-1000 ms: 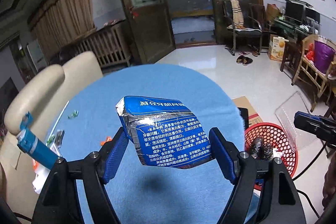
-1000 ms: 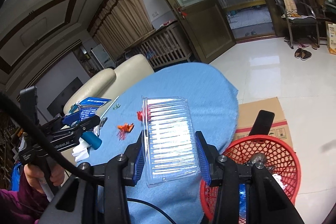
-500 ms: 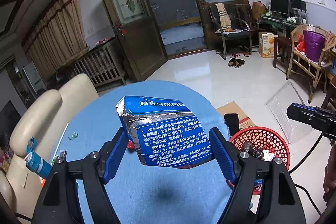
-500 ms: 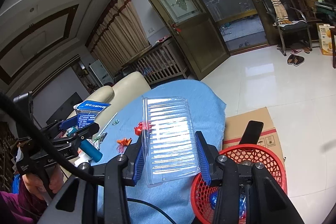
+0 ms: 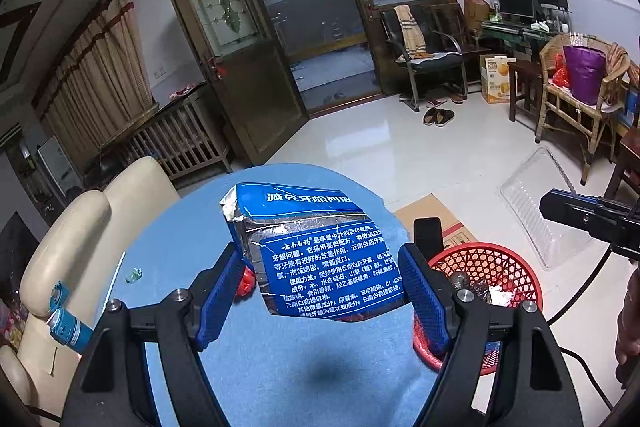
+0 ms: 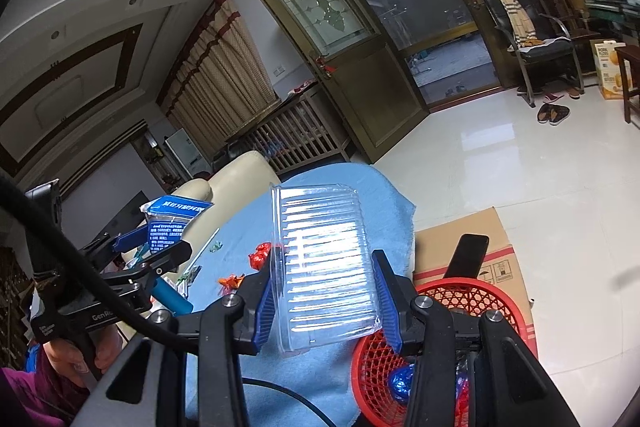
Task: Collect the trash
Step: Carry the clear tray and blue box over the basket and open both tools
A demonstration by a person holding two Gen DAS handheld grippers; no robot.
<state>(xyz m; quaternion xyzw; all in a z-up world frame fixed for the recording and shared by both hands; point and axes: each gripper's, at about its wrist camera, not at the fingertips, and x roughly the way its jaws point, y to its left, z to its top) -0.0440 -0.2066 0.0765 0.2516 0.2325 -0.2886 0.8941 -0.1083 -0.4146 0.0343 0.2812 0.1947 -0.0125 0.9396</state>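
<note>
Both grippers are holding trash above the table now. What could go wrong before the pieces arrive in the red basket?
1. The clear plastic tray is wide and held only at its side edges by the right gripper; it may flex and slip out.
2. The red basket stands beside the table edge, below it; the crumpled blue box in the left gripper, if released early, would probably land on the blue tablecloth or the floor.

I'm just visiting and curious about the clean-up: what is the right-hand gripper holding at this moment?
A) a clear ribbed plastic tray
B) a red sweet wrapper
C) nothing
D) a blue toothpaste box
A: the right gripper has its blue pads closed on the clear ribbed plastic tray, beside the red basket.
</note>
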